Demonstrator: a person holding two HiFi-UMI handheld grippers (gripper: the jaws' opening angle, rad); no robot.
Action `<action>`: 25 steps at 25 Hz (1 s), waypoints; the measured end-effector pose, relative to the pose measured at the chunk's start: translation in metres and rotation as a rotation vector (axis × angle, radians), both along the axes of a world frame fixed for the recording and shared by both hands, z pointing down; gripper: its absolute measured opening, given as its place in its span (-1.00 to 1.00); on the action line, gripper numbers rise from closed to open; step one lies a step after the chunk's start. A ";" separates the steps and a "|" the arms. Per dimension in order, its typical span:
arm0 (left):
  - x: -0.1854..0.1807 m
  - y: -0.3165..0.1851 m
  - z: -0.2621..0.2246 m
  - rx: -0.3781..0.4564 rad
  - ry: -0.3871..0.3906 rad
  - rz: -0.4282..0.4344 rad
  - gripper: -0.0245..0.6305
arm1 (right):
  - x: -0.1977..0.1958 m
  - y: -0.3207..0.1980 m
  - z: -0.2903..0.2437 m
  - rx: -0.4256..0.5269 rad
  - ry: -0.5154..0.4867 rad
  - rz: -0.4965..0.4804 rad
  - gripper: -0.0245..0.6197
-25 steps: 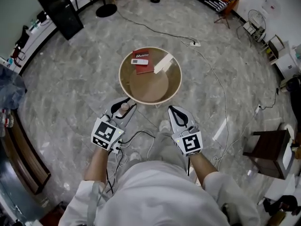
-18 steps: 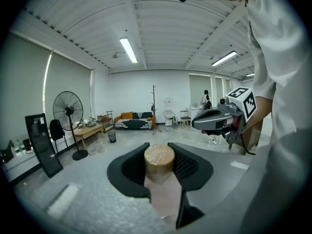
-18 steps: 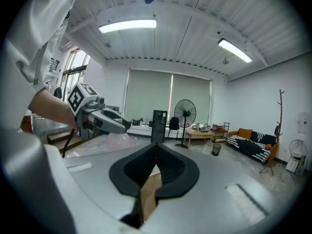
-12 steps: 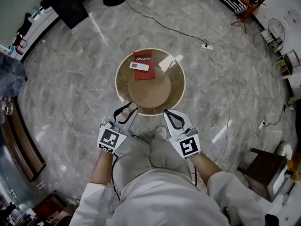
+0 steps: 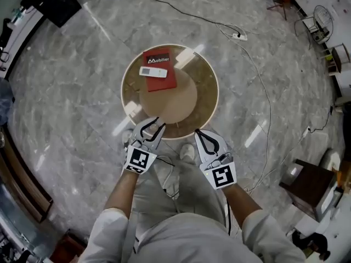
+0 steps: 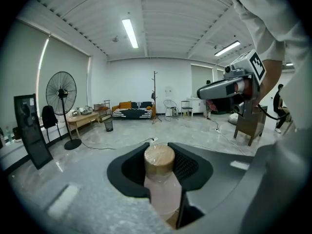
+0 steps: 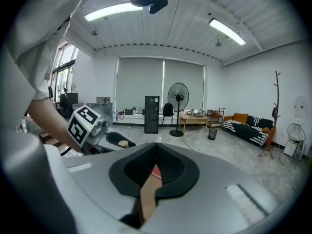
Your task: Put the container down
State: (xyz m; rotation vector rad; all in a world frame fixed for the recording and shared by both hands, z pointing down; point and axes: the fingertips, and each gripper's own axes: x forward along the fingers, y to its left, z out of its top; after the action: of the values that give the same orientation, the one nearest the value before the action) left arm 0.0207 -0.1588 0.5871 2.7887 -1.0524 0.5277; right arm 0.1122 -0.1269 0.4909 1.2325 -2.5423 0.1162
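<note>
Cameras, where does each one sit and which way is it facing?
Head view: on the head, steeply down at the table; arms, left gripper, right gripper.
Left gripper view: on it, along jaws clamping the container; right arm shows.
Right gripper view: on it, along shut jaws toward the fan; left arm shows.
Shared: each gripper view shows the other gripper.

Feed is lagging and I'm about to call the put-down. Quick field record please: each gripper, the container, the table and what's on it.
left gripper: shut on the container, over the table's near edge
container: pale clear body, cork-coloured lid, upright between the jaws; contact with the table cannot be told
right gripper: shut, nothing held, at the table's near rim
table: round, brown top
on table: red book on the far side, white remote lying on it
</note>
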 end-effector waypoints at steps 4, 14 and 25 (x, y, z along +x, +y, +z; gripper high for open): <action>0.006 -0.017 0.067 -0.021 0.005 0.031 -0.56 | -0.011 -0.013 0.054 -0.027 0.015 0.020 -0.90; 0.011 -0.049 0.186 -0.027 0.009 0.074 -0.56 | -0.020 -0.045 0.179 -0.071 0.024 0.045 -0.90; 0.018 -0.060 0.259 -0.035 -0.012 0.108 -0.56 | -0.023 -0.056 0.259 -0.084 0.039 0.022 -0.91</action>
State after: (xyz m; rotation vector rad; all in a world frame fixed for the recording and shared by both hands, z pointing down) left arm 0.0387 -0.2189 0.8466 2.8270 -0.8903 0.5700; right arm 0.0888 -0.1826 0.7504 1.2192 -2.4646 0.2005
